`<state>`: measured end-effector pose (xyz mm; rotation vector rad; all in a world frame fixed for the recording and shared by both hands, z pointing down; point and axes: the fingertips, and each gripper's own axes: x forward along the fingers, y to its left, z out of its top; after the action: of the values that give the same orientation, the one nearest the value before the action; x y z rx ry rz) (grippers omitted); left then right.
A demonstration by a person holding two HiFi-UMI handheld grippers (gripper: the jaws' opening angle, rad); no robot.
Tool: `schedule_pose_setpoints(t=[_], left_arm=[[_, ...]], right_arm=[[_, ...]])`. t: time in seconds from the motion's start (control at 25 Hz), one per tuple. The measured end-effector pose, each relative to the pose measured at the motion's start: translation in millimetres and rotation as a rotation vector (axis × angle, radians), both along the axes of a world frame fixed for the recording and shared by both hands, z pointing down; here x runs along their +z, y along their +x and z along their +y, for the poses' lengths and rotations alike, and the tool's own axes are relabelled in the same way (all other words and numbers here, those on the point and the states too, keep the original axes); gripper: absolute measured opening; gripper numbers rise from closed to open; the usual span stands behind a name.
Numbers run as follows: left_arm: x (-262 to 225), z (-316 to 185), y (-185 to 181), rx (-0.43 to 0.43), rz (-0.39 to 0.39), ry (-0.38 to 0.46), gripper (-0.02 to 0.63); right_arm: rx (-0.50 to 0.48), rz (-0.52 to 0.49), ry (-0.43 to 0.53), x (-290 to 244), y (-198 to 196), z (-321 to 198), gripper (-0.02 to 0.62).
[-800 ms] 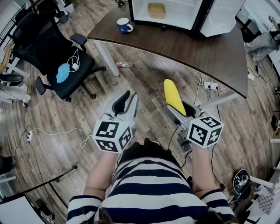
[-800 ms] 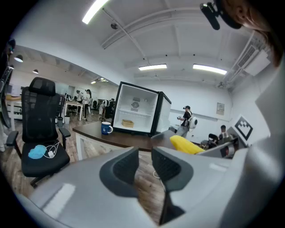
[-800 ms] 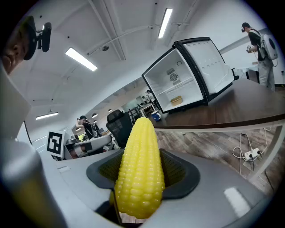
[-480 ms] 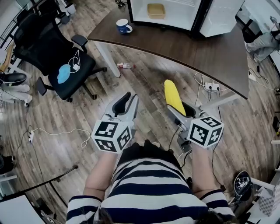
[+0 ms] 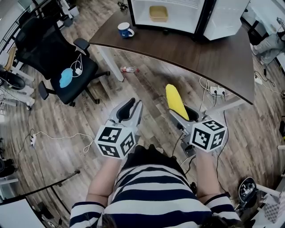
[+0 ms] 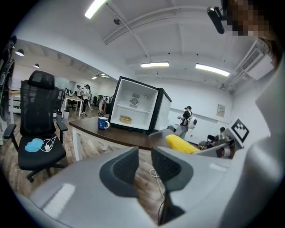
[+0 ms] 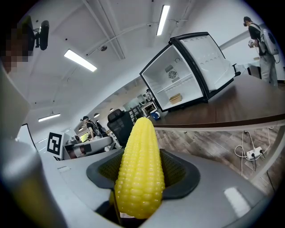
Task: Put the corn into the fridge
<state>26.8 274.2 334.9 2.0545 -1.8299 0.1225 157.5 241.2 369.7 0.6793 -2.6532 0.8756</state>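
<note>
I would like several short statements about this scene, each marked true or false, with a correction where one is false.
1. The right gripper holds the corn. True.
2. The fridge has its door closed. False: the door stands open.
3. The blue mug stands inside the fridge. False: it stands on the desk, outside the fridge.
4. The left gripper is empty. True.
</note>
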Motion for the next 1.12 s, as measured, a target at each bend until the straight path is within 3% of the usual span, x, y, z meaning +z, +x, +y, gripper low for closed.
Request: schedule_pose_setpoints(t=[0.32, 1.12], left_arm=[[-1.3, -23.5, -25.2, 0.021, 0.001, 0.019, 0.000], [-3.5, -135.9, -141.7, 0.181, 0.039, 0.017, 0.000]], right_arm=[[0.010, 0.008, 0.000, -1.1, -25.8, -17.9, 0.252], [0.117, 0.019, -0.005, -11.8, -149.7, -109.5, 0.252]])
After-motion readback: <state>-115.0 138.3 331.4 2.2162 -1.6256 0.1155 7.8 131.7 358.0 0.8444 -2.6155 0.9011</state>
